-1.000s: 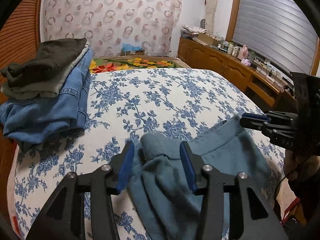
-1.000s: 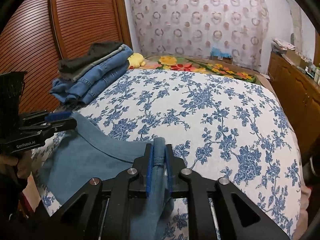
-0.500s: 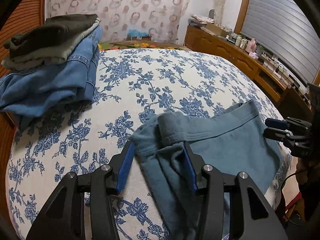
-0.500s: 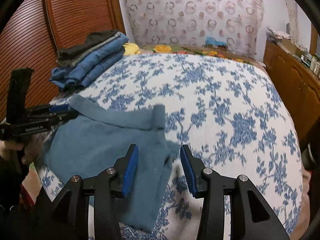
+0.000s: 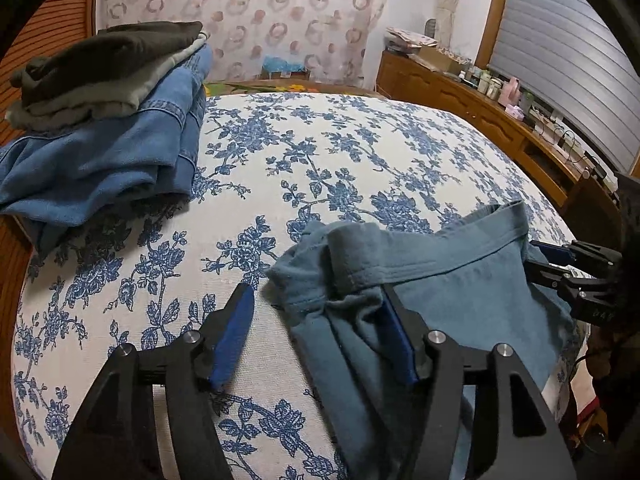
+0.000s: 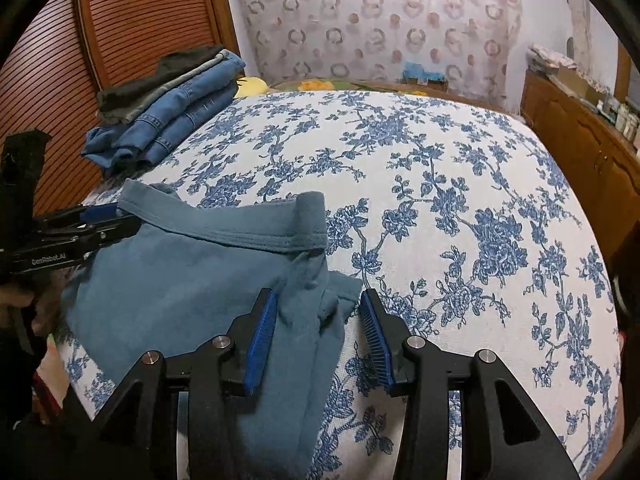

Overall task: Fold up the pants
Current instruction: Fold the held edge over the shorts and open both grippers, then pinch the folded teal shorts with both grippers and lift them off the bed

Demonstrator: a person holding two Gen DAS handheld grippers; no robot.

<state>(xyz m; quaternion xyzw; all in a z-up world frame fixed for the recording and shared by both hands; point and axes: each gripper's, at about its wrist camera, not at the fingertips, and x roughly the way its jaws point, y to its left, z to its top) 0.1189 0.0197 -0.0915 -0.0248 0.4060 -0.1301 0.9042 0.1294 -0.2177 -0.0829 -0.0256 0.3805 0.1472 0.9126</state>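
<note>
Teal pants (image 5: pixel 448 280) lie on the bed with the waistband away from me and the legs hanging over the near edge. My left gripper (image 5: pixel 316 336) is at the waistband's left corner. Its jaws are opening; bunched cloth rests between them, leaning on the right pad (image 5: pixel 394 344) only. My right gripper (image 6: pixel 320 336) stands open over the waistband's right corner of the pants (image 6: pixel 180 276), and the cloth between its pads lies loose on the bed. Each gripper also shows in the other's view: the right gripper (image 5: pixel 560 268) and the left gripper (image 6: pixel 108 220).
The bed (image 6: pixel 440 200) has a white cover with blue flowers. A stack of folded jeans and dark clothes (image 5: pixel 104 128) (image 6: pixel 172 96) sits at its far left. A wooden cabinet (image 5: pixel 480 108) runs along the right, and a slatted wooden door (image 6: pixel 120 40) stands on the left.
My right gripper, shut on the raised waistband a second ago, has opened and the cloth has dropped onto the bed. My left gripper has sunk a little and its jaws have spread wider.
</note>
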